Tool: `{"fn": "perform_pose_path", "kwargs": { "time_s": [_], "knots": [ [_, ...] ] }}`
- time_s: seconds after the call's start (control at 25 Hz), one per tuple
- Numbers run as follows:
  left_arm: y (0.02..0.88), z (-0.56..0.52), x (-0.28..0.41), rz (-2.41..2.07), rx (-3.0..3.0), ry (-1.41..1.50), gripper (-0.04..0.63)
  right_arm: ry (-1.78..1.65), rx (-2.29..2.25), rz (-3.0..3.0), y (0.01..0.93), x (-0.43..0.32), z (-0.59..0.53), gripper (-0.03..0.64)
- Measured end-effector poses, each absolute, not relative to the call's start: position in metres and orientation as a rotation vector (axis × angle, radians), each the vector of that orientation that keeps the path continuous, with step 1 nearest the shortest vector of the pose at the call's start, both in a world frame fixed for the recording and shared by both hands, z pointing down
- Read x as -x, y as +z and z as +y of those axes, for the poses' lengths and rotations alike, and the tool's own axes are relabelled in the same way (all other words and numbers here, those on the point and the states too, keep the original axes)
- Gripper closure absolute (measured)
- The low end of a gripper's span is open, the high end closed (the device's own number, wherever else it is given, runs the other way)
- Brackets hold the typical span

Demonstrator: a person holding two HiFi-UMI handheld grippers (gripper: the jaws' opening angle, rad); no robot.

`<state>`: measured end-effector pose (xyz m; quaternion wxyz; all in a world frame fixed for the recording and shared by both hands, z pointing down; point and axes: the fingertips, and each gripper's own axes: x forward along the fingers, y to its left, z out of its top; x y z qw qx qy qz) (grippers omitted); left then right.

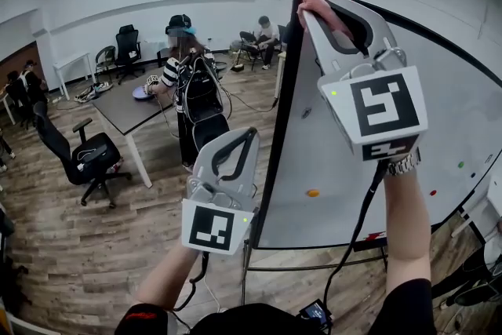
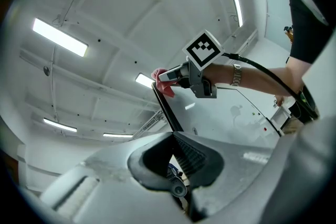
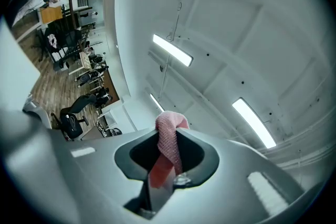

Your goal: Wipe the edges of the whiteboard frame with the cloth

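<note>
- Two claws show: the right claw is clamped on the pink cloth, which sits at the top corner of the whiteboard frame
- Left claw hangs lower, just beside the frame's dark side edge, its jaws together on nothing

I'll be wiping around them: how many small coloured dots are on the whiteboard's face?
3: an orange dot low on the left, a green dot far right, and a red dot just below-left of it. The person's arm may hide others.
</note>
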<state>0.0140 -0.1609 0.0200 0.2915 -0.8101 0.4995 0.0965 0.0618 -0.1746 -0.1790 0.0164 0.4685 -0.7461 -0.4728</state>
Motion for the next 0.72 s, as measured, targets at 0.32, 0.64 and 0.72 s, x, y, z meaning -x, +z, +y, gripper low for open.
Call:
{"fn": "perform_pose_path", "kwargs": {
  "time_s": [0.32, 0.64, 0.72],
  "knots": [
    [0.027, -0.163, -0.011, 1.321, 2.162, 0.25, 0.595, -1.399, -1.509, -2.308, -0.184, -0.062, -0.192, 0.554],
    [0.035, -0.167, -0.005, 1.31, 2.172, 0.24, 0.595, -1.376, -1.516, -2.301, -0.179, -0.055, -0.198, 0.554],
    [0.035, -0.168, -0.004, 1.307, 2.173, 0.24, 0.595, -1.374, -1.524, -2.301, -0.179, -0.056, -0.198, 0.554]
  ]
}}
